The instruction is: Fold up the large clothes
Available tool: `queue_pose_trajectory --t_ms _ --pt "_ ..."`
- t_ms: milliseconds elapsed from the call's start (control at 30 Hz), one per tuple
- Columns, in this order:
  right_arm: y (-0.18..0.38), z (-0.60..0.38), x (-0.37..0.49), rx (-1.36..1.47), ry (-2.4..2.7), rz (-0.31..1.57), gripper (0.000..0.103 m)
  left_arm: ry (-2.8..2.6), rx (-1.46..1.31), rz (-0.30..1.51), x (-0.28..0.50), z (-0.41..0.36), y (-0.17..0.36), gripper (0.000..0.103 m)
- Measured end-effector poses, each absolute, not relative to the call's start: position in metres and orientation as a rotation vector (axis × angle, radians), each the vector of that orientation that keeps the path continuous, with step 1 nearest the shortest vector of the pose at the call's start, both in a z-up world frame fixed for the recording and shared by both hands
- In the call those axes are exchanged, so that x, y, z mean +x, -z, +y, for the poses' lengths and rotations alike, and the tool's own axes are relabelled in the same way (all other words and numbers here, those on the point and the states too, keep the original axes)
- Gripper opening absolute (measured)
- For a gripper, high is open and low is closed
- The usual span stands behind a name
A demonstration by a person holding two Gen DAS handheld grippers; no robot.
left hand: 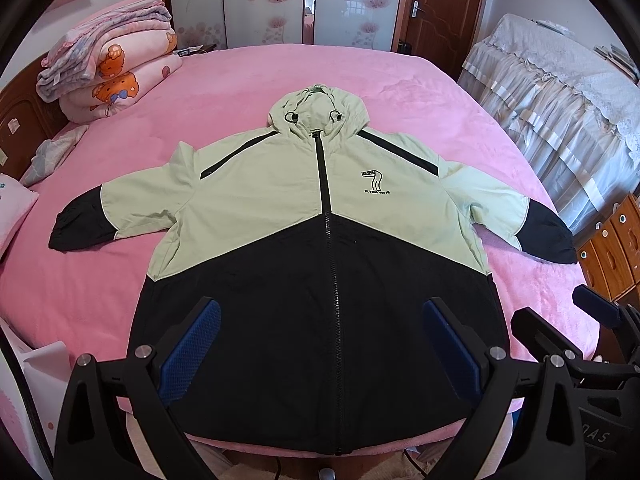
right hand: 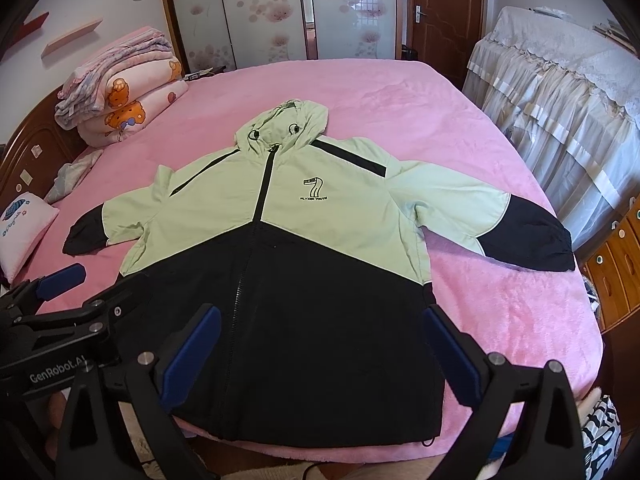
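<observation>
- To your far left, two folded quilts (left hand: 116, 76) are stacked at the head of the pink bed (left hand: 120, 280), well apart from the work.
- Your left hand-held gripper (left hand: 320, 344) hovers above the hem with its jaws wide apart, gripping nothing.
- One hooded jacket (left hand: 320, 240) lies flat on the bed, front up, zipped shut, hood away from you, hem at the near edge.
- It has two sleeves: the left sleeve (left hand: 84, 220) and the right sleeve (right hand: 520, 232) are both spread outward.
- It looks like thin, light shell fabric, probably soft and a little slippery, so expect it to slide on itself and sag between grips.
- A cuff or a shoulder seam looks like the best hold for the first fold.
- Your right hand-held gripper (right hand: 320, 344) also hangs over the hem on the right, jaws spread, empty.
</observation>
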State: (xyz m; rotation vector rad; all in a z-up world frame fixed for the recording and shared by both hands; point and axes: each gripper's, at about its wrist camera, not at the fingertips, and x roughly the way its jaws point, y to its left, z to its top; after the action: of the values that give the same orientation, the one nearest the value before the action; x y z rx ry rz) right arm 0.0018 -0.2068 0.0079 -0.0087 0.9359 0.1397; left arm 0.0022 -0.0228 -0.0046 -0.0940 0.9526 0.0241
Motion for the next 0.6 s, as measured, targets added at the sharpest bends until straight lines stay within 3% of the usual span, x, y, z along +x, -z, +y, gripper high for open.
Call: queue_pose_trajectory --t_ms 600 --pt "-0.004 -0.221 0.008 0.034 -0.138 0.923 0.098 -0.014 -0.074 0.961 0.010 -0.034 0.003 0.100"
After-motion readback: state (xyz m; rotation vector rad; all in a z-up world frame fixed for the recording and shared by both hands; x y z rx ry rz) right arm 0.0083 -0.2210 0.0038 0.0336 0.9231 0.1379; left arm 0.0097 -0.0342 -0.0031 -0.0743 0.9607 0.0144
